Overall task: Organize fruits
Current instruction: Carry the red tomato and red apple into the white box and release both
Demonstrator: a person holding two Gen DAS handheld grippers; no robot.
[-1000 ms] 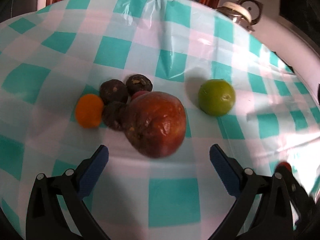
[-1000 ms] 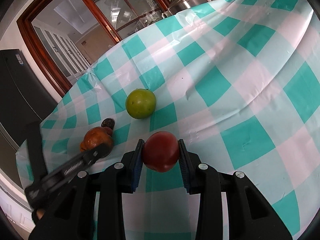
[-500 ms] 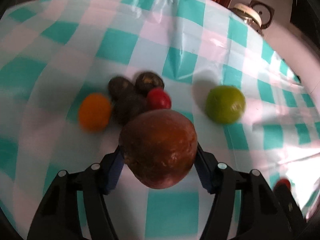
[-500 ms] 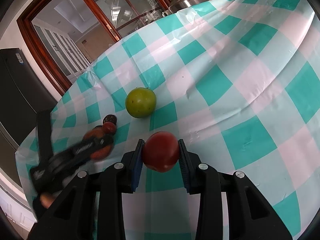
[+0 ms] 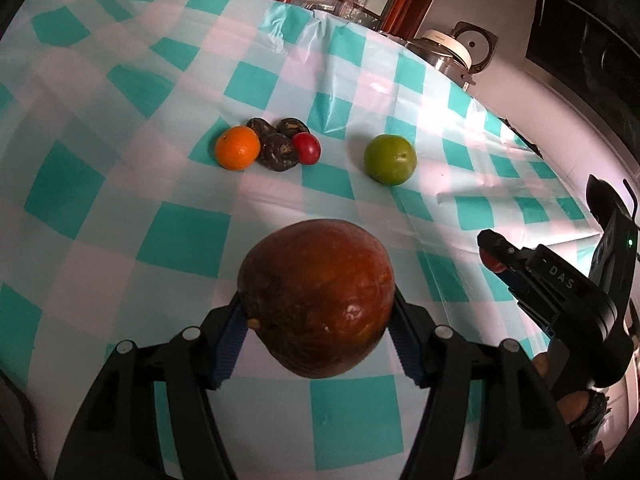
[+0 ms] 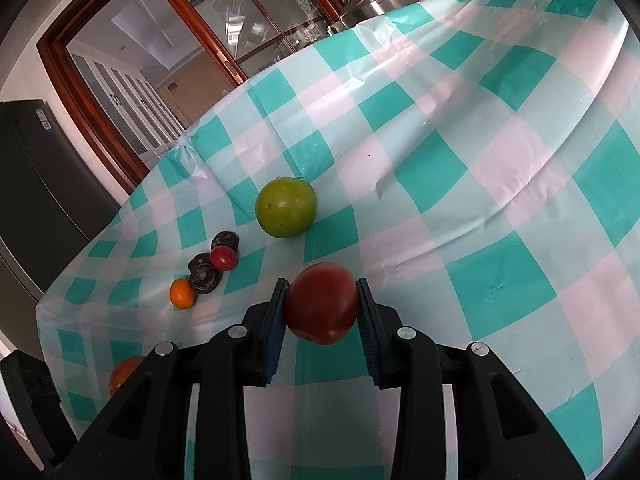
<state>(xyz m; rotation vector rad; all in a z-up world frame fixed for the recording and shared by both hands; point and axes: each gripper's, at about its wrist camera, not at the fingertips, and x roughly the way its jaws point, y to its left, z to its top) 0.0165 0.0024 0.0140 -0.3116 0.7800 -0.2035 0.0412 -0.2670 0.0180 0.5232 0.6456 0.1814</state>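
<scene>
Left gripper [image 5: 316,330]: jaws clamped on a large round red-brown fruit [image 5: 316,296], blue ribbed pads [image 5: 228,344] pressing both flanks. Fruit is up off the teal-and-white checked plastic tablecloth [image 5: 180,236].

Right gripper [image 6: 322,320]: jaws clamped on a smooth dark-red round fruit [image 6: 322,304], pads on its left and right sides. It also shows in the left wrist view at far right [image 5: 500,258], with a bit of red between its tips.

Further out on the cloth:
- round green fruit [image 6: 286,207], alone, well apart from the others; left wrist view has it right of the cluster [image 5: 390,159].
- cluster: small orange citrus [image 5: 237,148], three dark wrinkled brown fruits [image 5: 278,152], small red round fruit [image 5: 306,149]. Citrus touches a dark one, the small red one touches the front dark one.
- same cluster in the right wrist view, left of the green fruit: citrus [image 6: 182,293], small red [image 6: 223,258].

Past the far table edge: a steel cooker with a white lid [image 5: 448,54] and a wood-framed glass door [image 6: 160,40].
</scene>
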